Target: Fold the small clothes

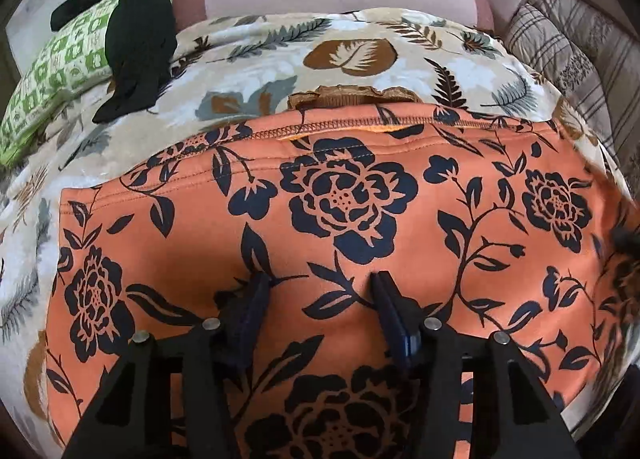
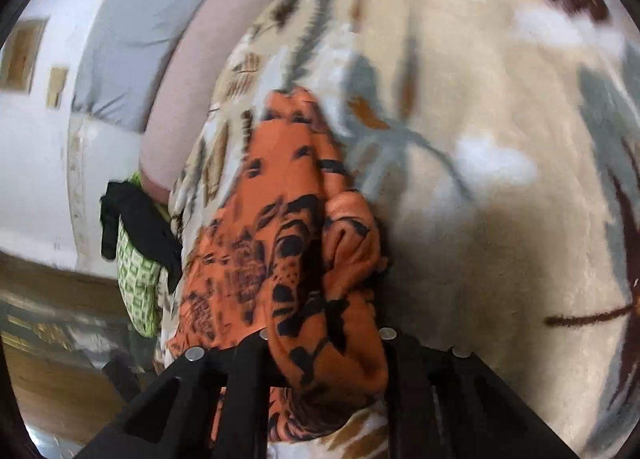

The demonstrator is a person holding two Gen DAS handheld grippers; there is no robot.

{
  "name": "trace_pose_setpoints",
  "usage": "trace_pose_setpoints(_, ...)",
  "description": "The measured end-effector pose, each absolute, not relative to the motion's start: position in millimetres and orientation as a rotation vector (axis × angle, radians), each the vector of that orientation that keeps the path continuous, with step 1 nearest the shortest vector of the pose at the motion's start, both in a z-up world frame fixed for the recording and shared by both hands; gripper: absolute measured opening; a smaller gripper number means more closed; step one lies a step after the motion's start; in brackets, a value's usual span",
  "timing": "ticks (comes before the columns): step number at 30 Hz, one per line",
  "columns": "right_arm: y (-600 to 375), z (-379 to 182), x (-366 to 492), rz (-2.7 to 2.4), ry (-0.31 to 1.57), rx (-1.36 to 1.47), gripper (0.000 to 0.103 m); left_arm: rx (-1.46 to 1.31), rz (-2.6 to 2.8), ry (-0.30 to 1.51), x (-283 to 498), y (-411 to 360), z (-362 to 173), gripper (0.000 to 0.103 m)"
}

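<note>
Lying flat on a leaf-print blanket, the orange flowered garment fills most of the left wrist view. The left gripper hovers over its middle, jaws apart, with only flat cloth seen between them. The right gripper has its jaws clamped on a bunched fold of the same garment, lifted off the blanket. A black garment lies across a green patterned pillow at the far left.
</note>
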State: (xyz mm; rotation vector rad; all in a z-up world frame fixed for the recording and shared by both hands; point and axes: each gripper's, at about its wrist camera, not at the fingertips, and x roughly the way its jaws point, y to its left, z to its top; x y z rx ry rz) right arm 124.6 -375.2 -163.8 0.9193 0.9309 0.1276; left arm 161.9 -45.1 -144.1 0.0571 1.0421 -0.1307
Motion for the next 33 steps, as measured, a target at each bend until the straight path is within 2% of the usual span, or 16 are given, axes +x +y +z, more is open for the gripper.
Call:
trace_pose_setpoints(4,-331,-90,134,0.200,0.847,0.703,0.014,-0.134,-0.170,1.020,155,-13,-128,0.055)
trace_pose_setpoints(7,-263,-41,136,0.286,0.803,0.490,0.014,-0.245,-0.141,0.949,138,27,-105,0.055)
trace_pose_setpoints(11,-163,-15,126,0.398,0.786,0.310,0.014,-0.407,-0.026,0.825,91,113,-78,0.055)
trace_pose_setpoints(15,-81,-33,116,0.475,0.835,0.195,0.014,-0.500,0.073,0.798,49,182,-81,0.055)
trace_pose_setpoints(20,-6,-129,133,0.541,1.105,0.128,0.018,-0.648,0.114,0.872,18,228,-118,0.057)
trace_pose_setpoints(21,-6,-131,130,0.536,1.093,0.126,0.020,-0.683,0.093,0.870,14,230,-120,0.057)
trace_pose_setpoints(23,-10,-118,123,0.563,1.053,0.128,0.028,-0.712,0.060,0.849,10,228,-118,0.058)
trace_pose_setpoints(24,-10,-113,123,0.583,1.061,0.123,0.048,-0.731,0.025,0.835,11,225,-114,0.059)
trace_pose_setpoints(25,-12,-109,123,0.603,1.074,0.121,0.076,-0.745,-0.005,0.829,12,221,-111,0.060)
trace_pose_setpoints(26,-15,-104,121,0.613,1.072,0.124,0.081,-0.763,-0.049,0.823,16,214,-106,0.063)
trace_pose_setpoints(29,-36,-93,114,0.612,1.055,0.176,0.081,-0.782,-0.150,0.793,22,195,-92,0.071)
trace_pose_setpoints(33,-82,-83,102,0.562,0.998,0.331,0.081,-0.772,-0.211,0.839,35,164,-90,0.071)
